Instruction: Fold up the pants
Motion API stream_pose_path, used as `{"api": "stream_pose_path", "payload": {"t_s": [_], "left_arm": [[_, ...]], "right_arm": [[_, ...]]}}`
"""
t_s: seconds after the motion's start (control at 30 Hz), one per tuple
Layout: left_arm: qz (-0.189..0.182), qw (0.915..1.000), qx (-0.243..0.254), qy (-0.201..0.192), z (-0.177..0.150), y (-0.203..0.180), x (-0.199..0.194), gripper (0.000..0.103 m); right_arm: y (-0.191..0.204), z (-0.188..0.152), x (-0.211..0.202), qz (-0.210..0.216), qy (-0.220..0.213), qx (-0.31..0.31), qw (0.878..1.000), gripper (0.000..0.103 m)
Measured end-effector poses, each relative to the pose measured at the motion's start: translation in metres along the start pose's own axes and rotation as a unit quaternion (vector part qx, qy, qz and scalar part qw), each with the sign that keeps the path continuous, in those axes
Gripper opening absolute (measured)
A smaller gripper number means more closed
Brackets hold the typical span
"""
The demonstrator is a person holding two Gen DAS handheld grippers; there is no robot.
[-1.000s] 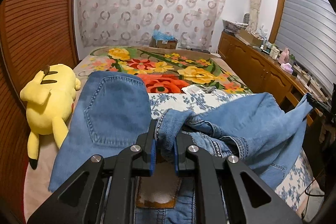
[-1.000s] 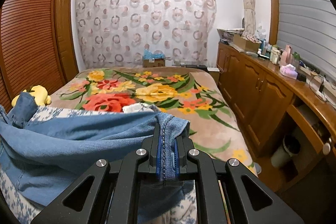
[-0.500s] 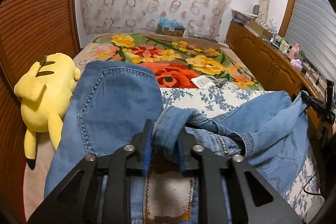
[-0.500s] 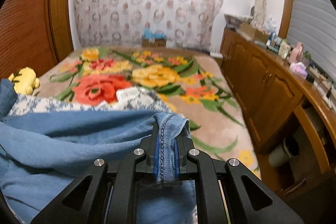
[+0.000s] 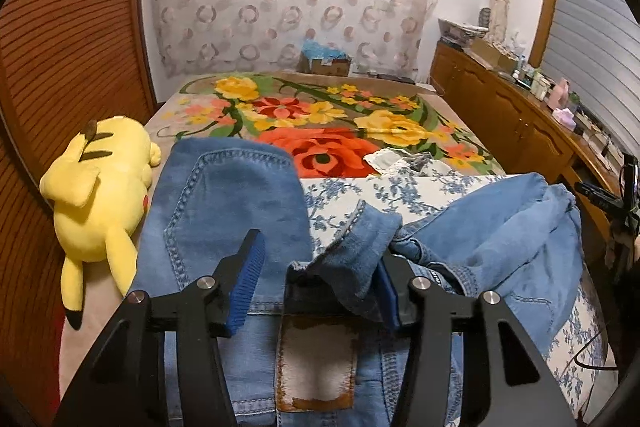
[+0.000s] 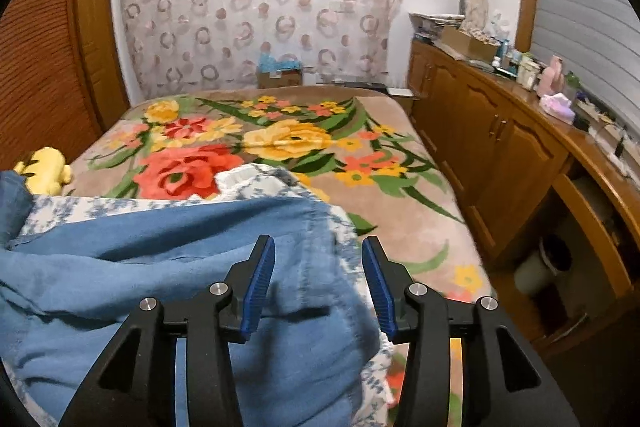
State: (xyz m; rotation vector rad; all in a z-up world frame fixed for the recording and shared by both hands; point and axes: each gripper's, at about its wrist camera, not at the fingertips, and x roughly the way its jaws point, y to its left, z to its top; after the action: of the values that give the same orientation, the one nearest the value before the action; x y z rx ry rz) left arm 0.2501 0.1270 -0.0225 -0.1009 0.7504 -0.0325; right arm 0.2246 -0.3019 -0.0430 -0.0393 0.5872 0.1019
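Both grippers are opening. The left gripper has denim slumped against one pad only; the right gripper stands spread above loose cloth. The jeans lie on the bed. Only the left view shows their leather patch and the whole yellow plush.

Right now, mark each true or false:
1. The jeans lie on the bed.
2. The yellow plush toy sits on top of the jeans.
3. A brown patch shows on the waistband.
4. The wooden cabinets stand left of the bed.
1. True: the jeans lie on the bed, over a blue floral sheet.
2. False: the yellow plush toy lies beside the jeans, left of them in the left wrist view.
3. True: the brown patch shows below the left gripper.
4. False: the wooden cabinets stand right of the bed.
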Motion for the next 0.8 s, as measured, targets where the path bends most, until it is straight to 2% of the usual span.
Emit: {"api": "stream_pose_path", "payload": {"t_s": [0.03, 0.07, 0.13, 0.27, 0.37, 0.43, 0.63, 0.8], "left_arm": [[-0.001, 1.0000, 0.006, 0.007, 0.001, -0.002, 0.002, 0.054], [-0.002, 0.9998, 0.015, 0.016, 0.000, -0.005, 0.006, 0.065], [0.001, 0.9993, 0.023, 0.028, -0.004, -0.008, 0.013, 0.077], [-0.012, 0.9991, 0.009, 0.039, -0.008, -0.004, 0.019, 0.077], [-0.016, 0.9995, 0.006, 0.026, -0.008, -0.005, 0.011, 0.077], [-0.038, 0.9992, 0.002, 0.016, -0.006, -0.010, 0.004, 0.078], [-0.040, 0.9988, 0.025, 0.013, -0.002, -0.025, 0.002, 0.078], [-0.036, 0.9990, 0.022, 0.017, -0.004, -0.025, 0.006, 0.078]], "right_arm": [[0.003, 0.000, -0.001, 0.007, 0.000, -0.002, 1.000, 0.047], [0.008, -0.001, -0.003, 0.014, 0.000, -0.004, 1.000, 0.047], [0.019, -0.005, -0.007, 0.032, 0.001, -0.011, 0.999, 0.047], [0.048, -0.011, -0.012, 0.071, 0.005, -0.034, 0.997, 0.047], [0.071, -0.016, -0.013, 0.107, 0.013, -0.053, 0.993, 0.047], [0.083, -0.017, -0.013, 0.129, 0.018, -0.064, 0.989, 0.047], [0.118, -0.018, -0.011, 0.199, 0.024, -0.093, 0.975, 0.048], [0.142, -0.015, -0.005, 0.249, 0.032, -0.125, 0.960, 0.052]]}}
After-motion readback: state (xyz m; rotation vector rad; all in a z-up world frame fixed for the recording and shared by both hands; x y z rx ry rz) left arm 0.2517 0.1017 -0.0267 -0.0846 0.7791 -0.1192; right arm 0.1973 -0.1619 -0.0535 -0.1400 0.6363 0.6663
